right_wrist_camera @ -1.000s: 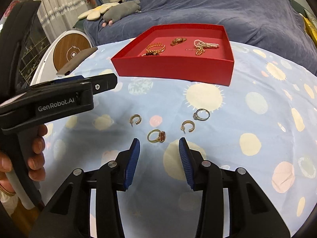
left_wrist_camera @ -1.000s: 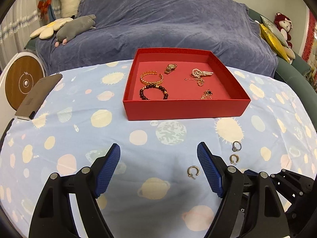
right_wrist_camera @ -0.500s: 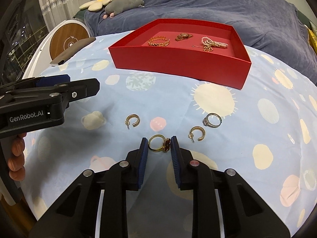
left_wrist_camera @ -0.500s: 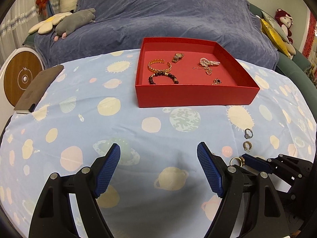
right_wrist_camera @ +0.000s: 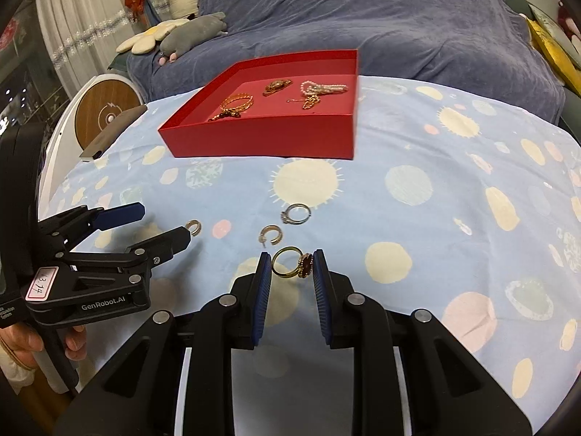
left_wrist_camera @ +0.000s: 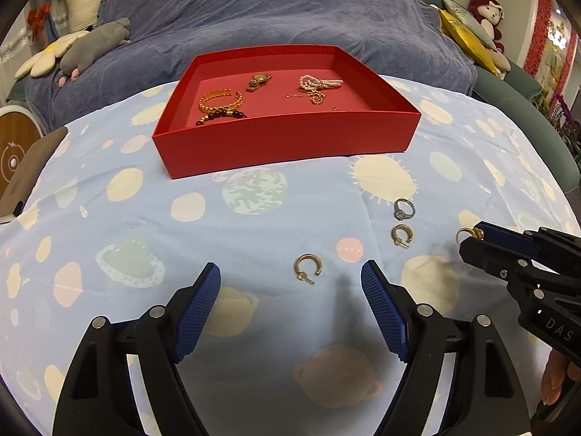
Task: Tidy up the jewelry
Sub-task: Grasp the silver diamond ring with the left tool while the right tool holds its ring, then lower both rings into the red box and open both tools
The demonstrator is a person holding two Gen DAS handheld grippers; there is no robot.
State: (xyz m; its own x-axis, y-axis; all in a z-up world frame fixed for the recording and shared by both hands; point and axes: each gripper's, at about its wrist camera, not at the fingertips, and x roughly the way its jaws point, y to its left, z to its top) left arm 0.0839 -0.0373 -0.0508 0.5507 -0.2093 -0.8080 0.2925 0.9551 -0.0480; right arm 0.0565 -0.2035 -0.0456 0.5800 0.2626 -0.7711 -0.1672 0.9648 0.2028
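Note:
My right gripper (right_wrist_camera: 292, 267) is shut on a gold ring with a dark red stone (right_wrist_camera: 293, 263), held a little above the patterned cloth; that ring (left_wrist_camera: 468, 234) also shows at the right gripper's tip in the left wrist view. My left gripper (left_wrist_camera: 290, 292) stands open over a gold hoop earring (left_wrist_camera: 308, 267) that lies between its fingers, untouched. A second hoop earring (left_wrist_camera: 400, 234) and a silver ring (left_wrist_camera: 403, 209) lie on the cloth to the right. The red tray (left_wrist_camera: 287, 143) behind holds bracelets, a watch and a pearl piece.
A blue-covered sofa (left_wrist_camera: 276, 11) with plush toys backs the table. A dark flat case (left_wrist_camera: 32, 170) lies at the table's left edge, by a round wooden disc (right_wrist_camera: 105, 118). A hand (right_wrist_camera: 21, 341) grips the left tool's handle.
The right gripper closed on the red-stone ring and lifted it off the cloth. The left gripper came down over the left hoop earring, staying open.

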